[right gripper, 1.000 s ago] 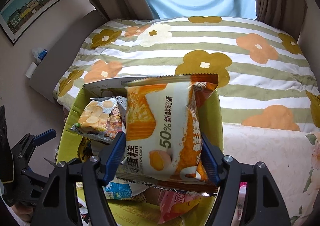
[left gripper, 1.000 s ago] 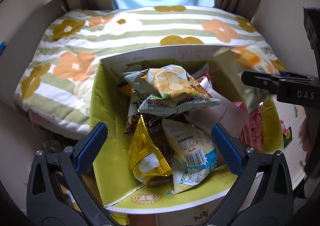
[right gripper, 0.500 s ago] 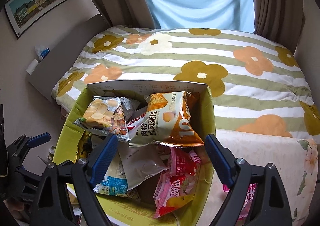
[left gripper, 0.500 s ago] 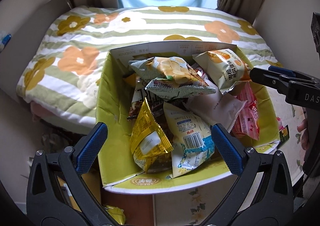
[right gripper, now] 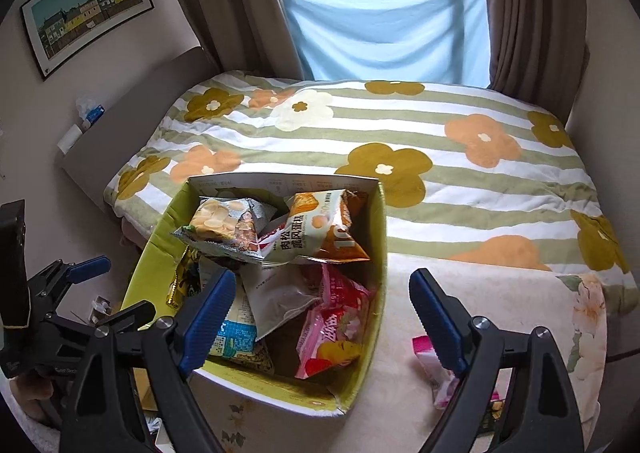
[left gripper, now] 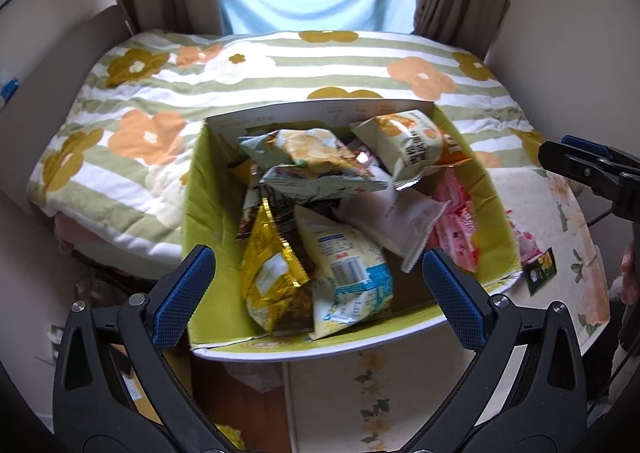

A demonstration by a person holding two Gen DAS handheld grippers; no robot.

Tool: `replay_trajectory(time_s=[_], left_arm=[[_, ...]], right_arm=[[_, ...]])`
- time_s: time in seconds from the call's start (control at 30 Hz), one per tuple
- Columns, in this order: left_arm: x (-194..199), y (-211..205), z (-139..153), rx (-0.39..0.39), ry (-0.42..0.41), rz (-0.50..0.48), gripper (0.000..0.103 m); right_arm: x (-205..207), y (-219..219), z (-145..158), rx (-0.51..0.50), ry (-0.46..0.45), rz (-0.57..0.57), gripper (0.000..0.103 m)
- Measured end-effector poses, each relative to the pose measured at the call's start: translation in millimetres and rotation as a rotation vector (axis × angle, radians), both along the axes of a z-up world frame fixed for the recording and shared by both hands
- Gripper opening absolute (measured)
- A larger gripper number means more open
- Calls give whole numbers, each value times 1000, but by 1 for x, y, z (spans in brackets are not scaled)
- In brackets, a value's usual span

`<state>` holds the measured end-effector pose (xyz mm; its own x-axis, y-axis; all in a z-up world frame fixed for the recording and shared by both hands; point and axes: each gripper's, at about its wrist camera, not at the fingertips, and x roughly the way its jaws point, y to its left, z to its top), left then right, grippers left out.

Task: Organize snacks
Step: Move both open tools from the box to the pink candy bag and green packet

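We see a yellow-green cardboard box (right gripper: pixel 372 253), matt; a glossy gold foil snack bag (left gripper: pixel 272 273); a soft quilted floral cloth bedspread (right gripper: pixel 460 173); textured blue rubber pads (left gripper: pixel 182 303) on black plastic.

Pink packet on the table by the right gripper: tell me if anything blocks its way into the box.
Nothing visible does. The pink packet lies on the table just outside the box, whose top is open. The right gripper is open and holds nothing; its right finger overlaps the packet in view.
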<state>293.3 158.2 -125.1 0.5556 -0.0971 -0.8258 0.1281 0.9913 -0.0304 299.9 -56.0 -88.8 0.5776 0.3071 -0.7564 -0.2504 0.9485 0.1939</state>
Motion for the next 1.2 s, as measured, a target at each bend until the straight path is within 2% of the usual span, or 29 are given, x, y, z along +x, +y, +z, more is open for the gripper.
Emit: replay_trajectory(time_s=[0.3, 0.53, 0.67, 0.83, 1.0, 1.2], left_arm=[[-3, -56, 8, -55, -12, -73, 103], [-7, -130, 11, -61, -31, -64, 103], [-6, -179, 7, -106, -14, -63, 103], [-3, -248, -6, -85, 24, -80, 103], [4, -294, -29, -86, 101, -68, 103], [16, -327, -86, -72, 253, -41, 103]], right_arm=[[-26, -77, 8, -60, -5, -91, 86], [-37, -151, -4, -65, 13, -87, 86], [-40, -187, -18, -112, 33, -61, 86], [-42, -223, -41, -122, 67, -1, 86], [-40, -248, -68, -103, 125, 60, 86], [-38, -255, -105, -150, 191, 148, 86]])
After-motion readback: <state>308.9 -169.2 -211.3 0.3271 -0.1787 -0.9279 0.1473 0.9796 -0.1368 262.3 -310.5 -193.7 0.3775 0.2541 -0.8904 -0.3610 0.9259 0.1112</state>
